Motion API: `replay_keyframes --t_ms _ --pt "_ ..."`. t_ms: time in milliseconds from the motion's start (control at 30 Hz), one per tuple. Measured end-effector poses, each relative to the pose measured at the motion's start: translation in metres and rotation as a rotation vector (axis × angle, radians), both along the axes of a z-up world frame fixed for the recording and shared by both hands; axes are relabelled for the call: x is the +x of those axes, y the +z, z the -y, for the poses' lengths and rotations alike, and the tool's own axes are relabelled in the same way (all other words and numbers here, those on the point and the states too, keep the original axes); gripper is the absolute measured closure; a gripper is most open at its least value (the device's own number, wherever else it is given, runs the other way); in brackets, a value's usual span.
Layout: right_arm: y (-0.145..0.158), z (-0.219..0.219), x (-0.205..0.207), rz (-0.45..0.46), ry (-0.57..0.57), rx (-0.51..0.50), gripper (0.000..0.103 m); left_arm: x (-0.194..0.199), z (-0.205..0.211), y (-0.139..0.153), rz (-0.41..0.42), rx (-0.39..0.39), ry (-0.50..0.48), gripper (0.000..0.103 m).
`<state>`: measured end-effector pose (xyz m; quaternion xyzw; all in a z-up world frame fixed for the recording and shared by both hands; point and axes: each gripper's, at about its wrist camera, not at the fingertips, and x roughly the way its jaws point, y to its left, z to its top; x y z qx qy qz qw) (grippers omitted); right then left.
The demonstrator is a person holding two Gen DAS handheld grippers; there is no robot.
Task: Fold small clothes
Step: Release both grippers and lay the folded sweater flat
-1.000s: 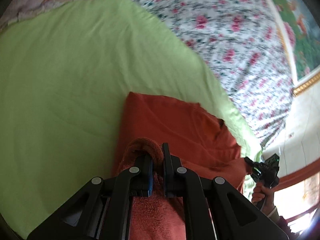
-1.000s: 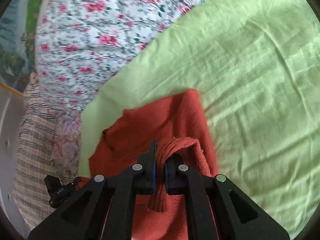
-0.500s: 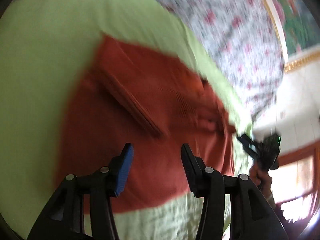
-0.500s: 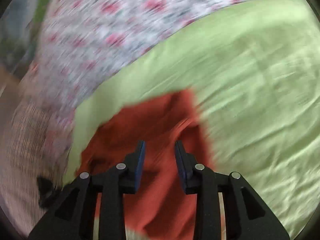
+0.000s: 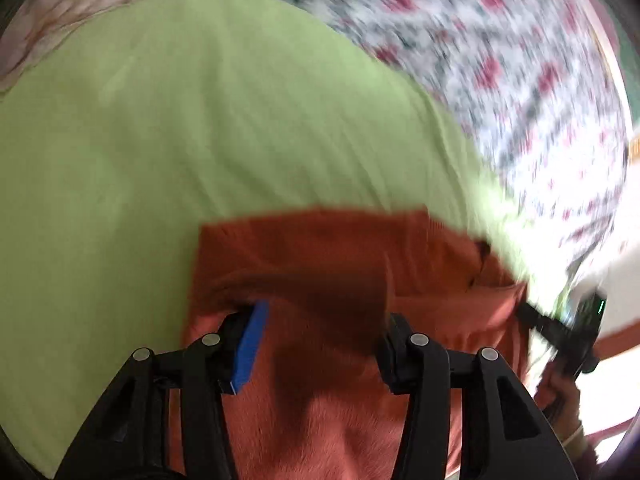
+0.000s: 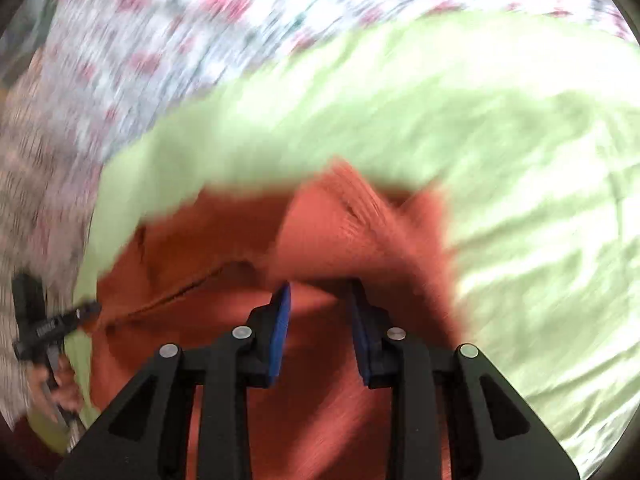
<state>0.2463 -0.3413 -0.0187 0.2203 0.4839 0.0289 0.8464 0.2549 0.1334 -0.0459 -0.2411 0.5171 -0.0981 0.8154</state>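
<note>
A rust-orange knit garment (image 5: 328,264) lies on a light green sheet (image 5: 168,120). My left gripper (image 5: 324,320) is open and empty, jaws wide apart, just over the garment's near part. In the right wrist view the same garment (image 6: 240,240) has a folded flap (image 6: 340,216) standing up ahead of my right gripper (image 6: 320,300), which is open and empty above the cloth. Each view shows the other gripper at its edge, the right one (image 5: 576,328) and the left one (image 6: 44,324). Both views are motion-blurred.
A white bedspread with red flowers (image 5: 500,52) lies beyond the green sheet and also shows in the right wrist view (image 6: 168,40). Striped fabric (image 6: 24,184) lies at the left there. The green sheet (image 6: 540,200) stretches to the right.
A second ago both grippers were shut on bunched folds of the garment. They have let go and opened, and both cameras are moving fast over the garment.
</note>
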Motion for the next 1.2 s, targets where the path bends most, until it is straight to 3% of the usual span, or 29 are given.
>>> replay_keyframes --t_ms 67,167,367,467,600,700,900,1033,1200 --pt "0.010 0.015 -0.001 0.015 -0.066 0.030 0.072 -0.004 -0.006 0.008 0.024 -0.012 0.034 0.053" --pt "0.022 0.021 -0.023 0.039 -0.082 0.037 0.065 -0.023 -0.011 0.014 0.049 -0.014 0.081 0.039" --pt "0.016 0.005 -0.085 0.003 -0.083 0.085 0.064 -0.073 -0.034 0.016 0.035 -0.032 0.134 0.039" --pt "0.011 -0.009 -0.110 -0.017 -0.073 0.091 0.064 -0.102 -0.047 0.022 0.026 -0.079 0.159 0.039" --pt "0.008 -0.020 -0.146 -0.017 -0.070 0.115 0.064 -0.136 -0.035 0.033 0.016 -0.092 0.101 0.039" --pt "0.009 -0.027 -0.162 -0.033 -0.060 0.091 0.064 -0.162 -0.010 0.035 -0.007 -0.113 0.004 0.039" --pt "0.013 -0.029 -0.194 -0.042 -0.097 0.089 0.064 -0.209 0.034 0.013 -0.117 -0.145 -0.130 0.036" --pt "0.013 -0.028 -0.207 -0.048 -0.120 0.093 0.064 -0.227 0.039 -0.006 -0.179 -0.187 -0.107 0.036" --pt "0.015 -0.037 -0.208 -0.044 -0.106 0.101 0.064 -0.223 0.029 -0.012 -0.162 -0.210 -0.018 0.028"
